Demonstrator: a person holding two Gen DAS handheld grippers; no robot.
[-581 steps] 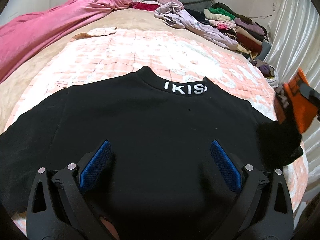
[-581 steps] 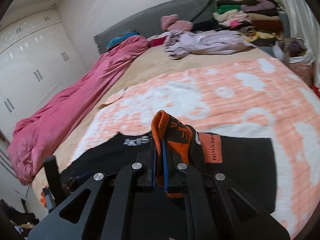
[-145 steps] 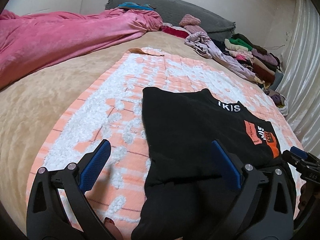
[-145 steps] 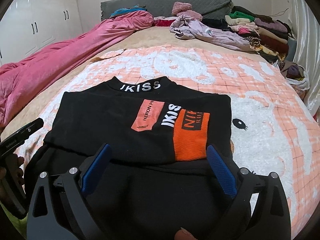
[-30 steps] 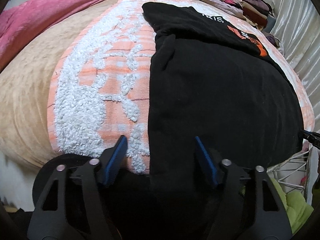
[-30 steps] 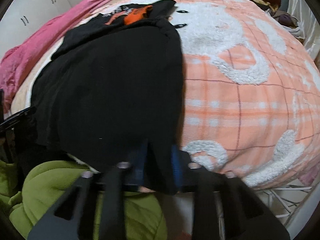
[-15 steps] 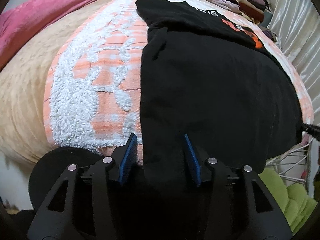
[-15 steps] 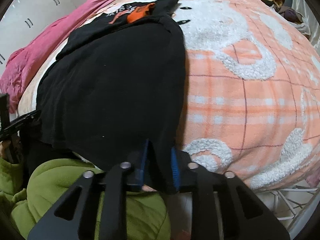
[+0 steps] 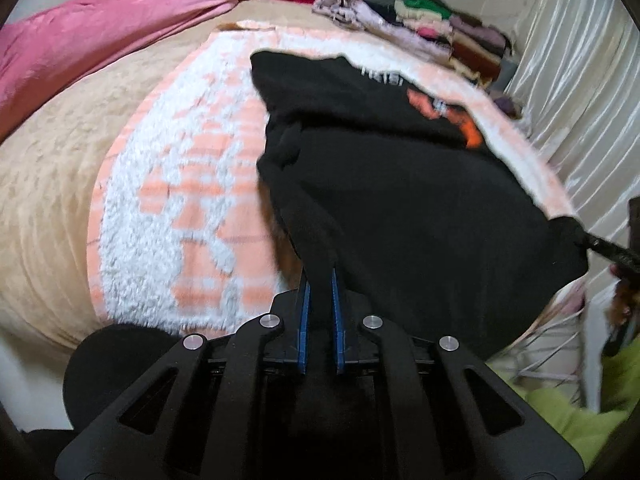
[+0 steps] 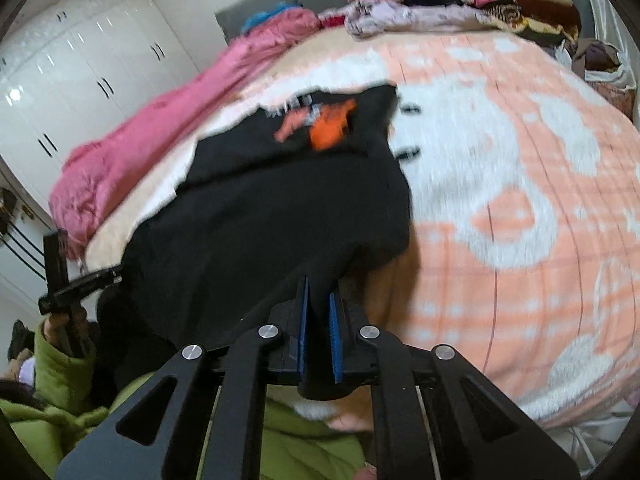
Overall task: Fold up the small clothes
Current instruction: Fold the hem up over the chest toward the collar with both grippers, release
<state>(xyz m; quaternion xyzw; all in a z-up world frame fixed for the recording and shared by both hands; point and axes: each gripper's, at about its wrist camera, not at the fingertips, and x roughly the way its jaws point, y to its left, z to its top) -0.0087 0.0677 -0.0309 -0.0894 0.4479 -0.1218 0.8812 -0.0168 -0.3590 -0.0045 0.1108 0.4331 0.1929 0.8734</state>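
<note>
A black sweatshirt point(image 9: 404, 184) with orange and white lettering lies on the orange-and-white blanket point(image 9: 168, 208), sleeves folded in over its chest. My left gripper point(image 9: 319, 276) is shut on the hem's left corner and holds it lifted off the bed. In the right wrist view the same black sweatshirt point(image 10: 256, 216) rises from the blanket point(image 10: 520, 184), and my right gripper point(image 10: 318, 286) is shut on the hem's right corner. The other gripper's tip point(image 9: 600, 246) shows at the right edge of the left view, pinching the far corner.
A pink quilt point(image 9: 100, 44) lies along the bed's left side. Piles of clothes point(image 9: 452, 36) sit at the far right by a white curtain point(image 9: 580, 92). White wardrobes point(image 10: 68, 80) stand on the left. A green sleeve point(image 10: 68, 364) and a wire rack point(image 9: 552, 344) are near the bed's front edge.
The left gripper's fingers closed onto the hem corner. Both grippers rose and tipped up, lifting the sweatshirt's bottom edge off the blanket.
</note>
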